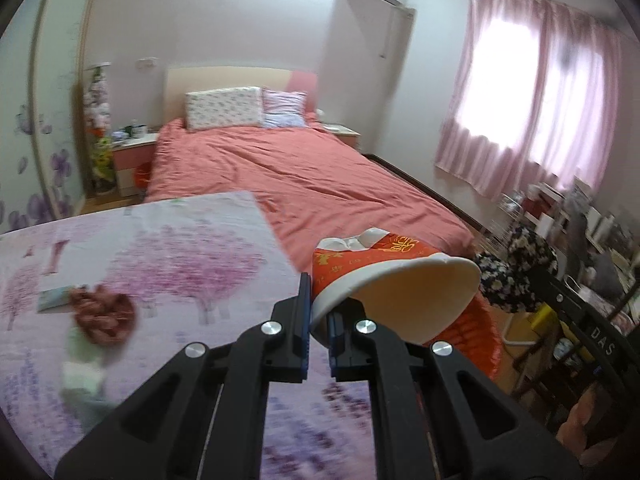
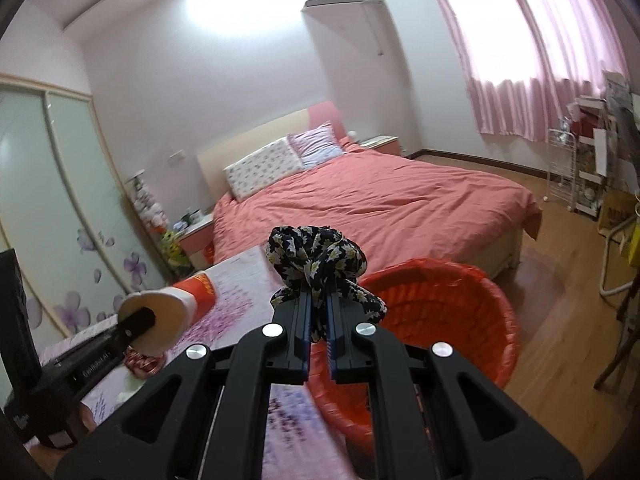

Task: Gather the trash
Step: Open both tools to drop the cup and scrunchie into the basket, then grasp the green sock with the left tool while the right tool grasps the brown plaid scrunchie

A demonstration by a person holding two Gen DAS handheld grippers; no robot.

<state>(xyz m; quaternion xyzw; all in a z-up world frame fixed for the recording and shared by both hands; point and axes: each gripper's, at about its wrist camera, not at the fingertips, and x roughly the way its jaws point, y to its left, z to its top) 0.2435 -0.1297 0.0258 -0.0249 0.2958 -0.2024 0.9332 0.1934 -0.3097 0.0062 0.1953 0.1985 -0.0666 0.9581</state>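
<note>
Two tools in play, each carrying one piece of trash. The left tool (image 1: 319, 330) is pinching the rim of a paper cup (image 1: 396, 280), jaws pressed tight on its wall; the cup lies tipped on its side in the air, red with gold print outside, cream inside, its base end crumpled. From the right wrist view the same cup (image 2: 176, 304) shows to the left, above the desk (image 2: 236, 280). The right tool (image 2: 319, 330) is clamped on one cloth scrunchie (image 2: 316, 260), dark with small pale flowers, bunched up just above the jaws. Below it and to the right stands one orange bin (image 2: 440, 308), mouth open, lined with an orange bag, just beside the desk's right edge; the scrunchie hangs over the bin's near-left rim. On the desk, covered in a pink blossom cloth, near its left edge lie one brown crumpled wad (image 1: 104, 314) and a blurred pale green-and-white object (image 1: 82, 368) just below it. Beyond: one bed (image 1: 304, 176), two pillows (image 1: 244, 108).
</note>
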